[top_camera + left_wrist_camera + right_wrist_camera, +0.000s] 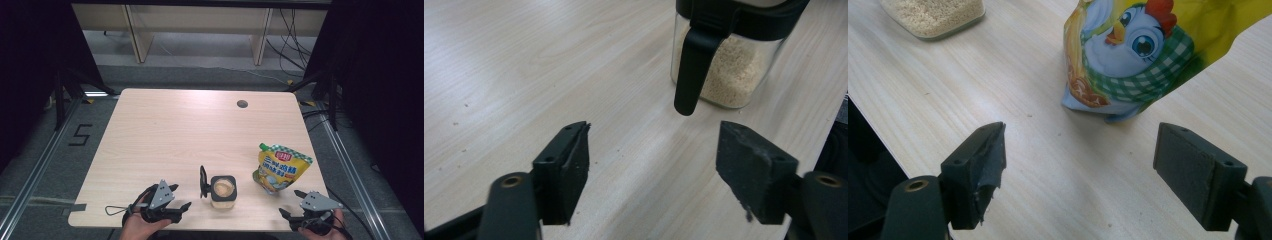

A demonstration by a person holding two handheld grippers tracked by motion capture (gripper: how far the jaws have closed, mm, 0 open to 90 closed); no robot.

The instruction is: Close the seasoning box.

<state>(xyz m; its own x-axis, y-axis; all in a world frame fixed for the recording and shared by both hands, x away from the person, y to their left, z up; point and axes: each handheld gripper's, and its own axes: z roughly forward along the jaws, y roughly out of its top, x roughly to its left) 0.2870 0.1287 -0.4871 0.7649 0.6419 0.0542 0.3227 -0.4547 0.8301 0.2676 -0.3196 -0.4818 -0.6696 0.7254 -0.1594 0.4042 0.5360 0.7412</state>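
Jar (pixel 729 55) top cut off, left gripper view

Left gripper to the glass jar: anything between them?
Nothing: bare tabletop between the open left gripper and glass jar, seen in the left gripper view.

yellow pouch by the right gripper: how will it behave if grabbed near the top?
The yellow pouch stands upright on a bulged base, so it is probably soft-walled and would buckle under the jaws. Its glossy film looks slippery. A sideways push would likely tip it.
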